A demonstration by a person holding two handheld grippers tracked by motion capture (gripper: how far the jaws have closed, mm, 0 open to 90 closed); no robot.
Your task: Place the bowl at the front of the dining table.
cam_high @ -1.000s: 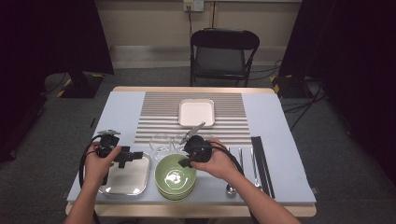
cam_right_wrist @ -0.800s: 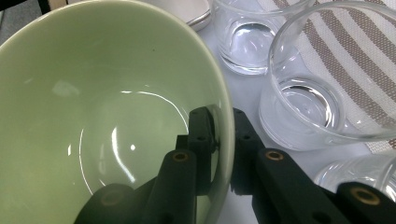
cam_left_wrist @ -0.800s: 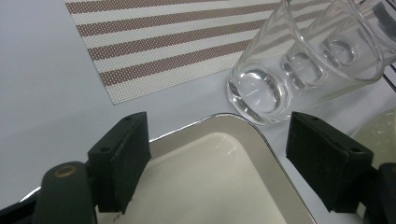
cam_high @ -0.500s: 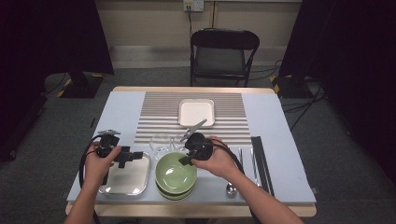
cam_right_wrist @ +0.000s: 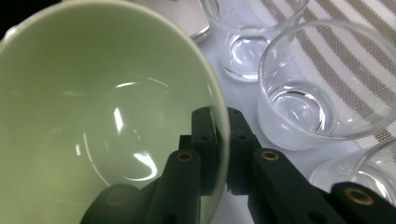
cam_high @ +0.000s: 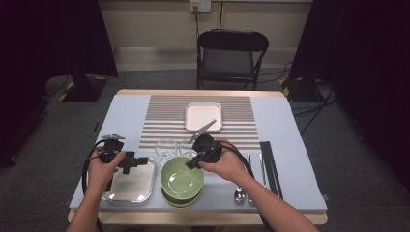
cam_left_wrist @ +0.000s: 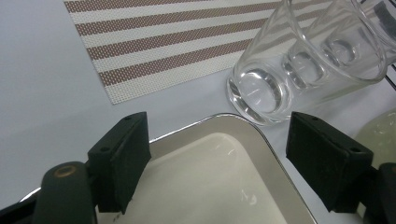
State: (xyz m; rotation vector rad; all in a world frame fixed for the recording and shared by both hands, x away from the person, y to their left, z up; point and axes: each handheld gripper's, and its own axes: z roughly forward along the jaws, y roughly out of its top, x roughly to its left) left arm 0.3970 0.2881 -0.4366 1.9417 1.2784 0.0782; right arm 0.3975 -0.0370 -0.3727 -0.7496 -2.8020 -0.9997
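Observation:
My right gripper (cam_high: 192, 163) is shut on the near rim of a pale green bowl (cam_high: 181, 178), one jaw inside and one outside. In the right gripper view the jaws (cam_right_wrist: 222, 140) pinch the thin rim of the bowl (cam_right_wrist: 93, 116), which is tilted. It hangs just above more green bowls (cam_high: 180, 202) stacked near the table's front edge. My left gripper (cam_high: 138, 162) stands open over the far corner of a shiny metal tray (cam_high: 126, 187). The left gripper view shows nothing between its jaws (cam_left_wrist: 219, 154) above the tray (cam_left_wrist: 210, 182).
Several clear glasses (cam_high: 167, 147) stand just behind the bowl and tray, close to both grippers (cam_right_wrist: 299, 93) (cam_left_wrist: 299, 60). A white square plate (cam_high: 203, 116) lies on the striped mat (cam_high: 159, 121). A spoon (cam_high: 239, 194) and dark cutlery (cam_high: 270, 166) lie at the right.
The right gripper has lifted the top green bowl a little off the stack and tilted it. The left hand has stayed where it was.

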